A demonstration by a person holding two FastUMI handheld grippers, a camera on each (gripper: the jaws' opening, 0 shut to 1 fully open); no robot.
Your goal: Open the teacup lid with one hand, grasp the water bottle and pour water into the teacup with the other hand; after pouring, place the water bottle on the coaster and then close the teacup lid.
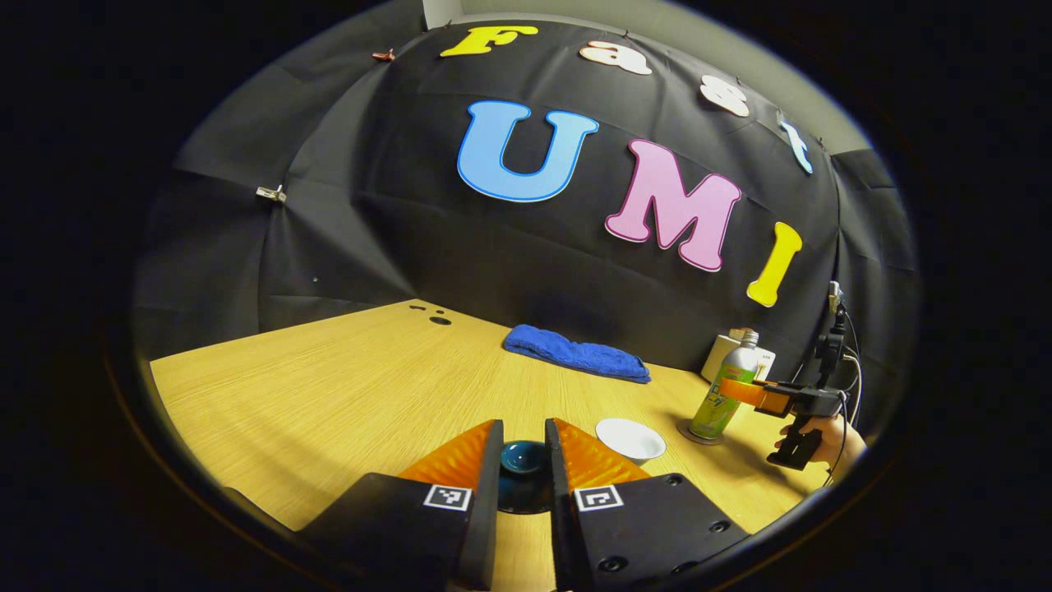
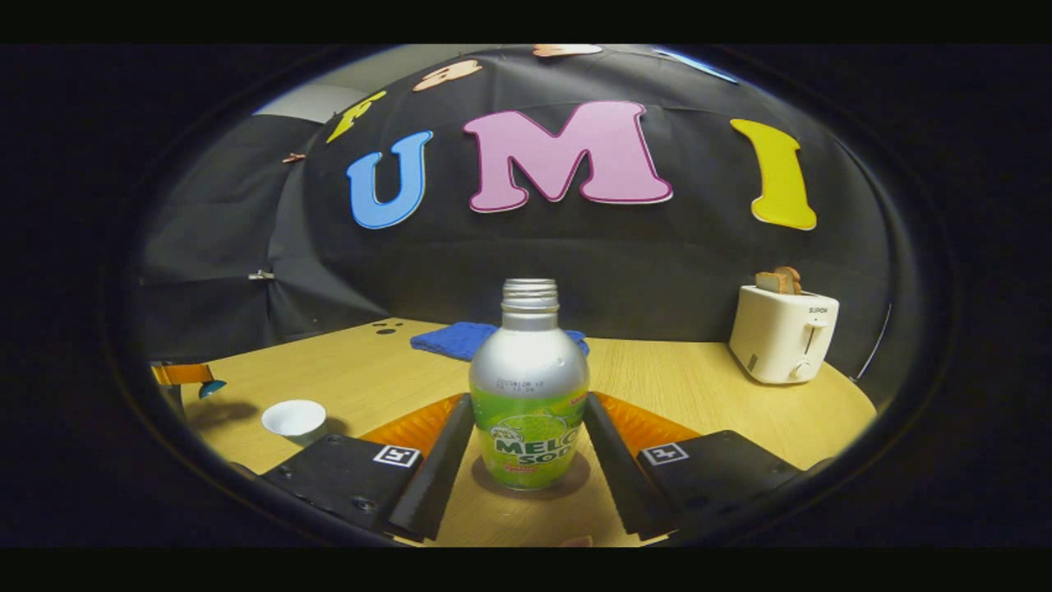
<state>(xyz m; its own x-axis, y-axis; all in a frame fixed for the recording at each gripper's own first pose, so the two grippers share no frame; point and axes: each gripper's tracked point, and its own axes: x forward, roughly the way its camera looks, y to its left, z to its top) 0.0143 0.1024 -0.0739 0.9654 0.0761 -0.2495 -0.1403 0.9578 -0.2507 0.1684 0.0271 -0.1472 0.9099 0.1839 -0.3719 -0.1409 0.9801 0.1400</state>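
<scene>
My left gripper (image 1: 523, 427) is shut on the knob of the dark teal teacup lid (image 1: 523, 459), holding it above the table. Just right of it stands the white teacup (image 1: 630, 438), uncovered. The silver and green water bottle (image 2: 530, 362) stands upright and uncapped on a dark round coaster (image 2: 575, 481), with my right gripper (image 2: 530, 401) closed against both its sides. The left gripper view shows that bottle (image 1: 727, 382) farther right, with the right gripper (image 1: 760, 395) and a hand (image 1: 834, 440) on it. The right gripper view has the teacup (image 2: 294, 418) at left.
A folded blue towel (image 1: 575, 353) lies at the back of the wooden table (image 1: 329, 395). A white toaster (image 2: 785, 333) with toast in it stands at the back right, behind the bottle. Black cloth walls close in the booth.
</scene>
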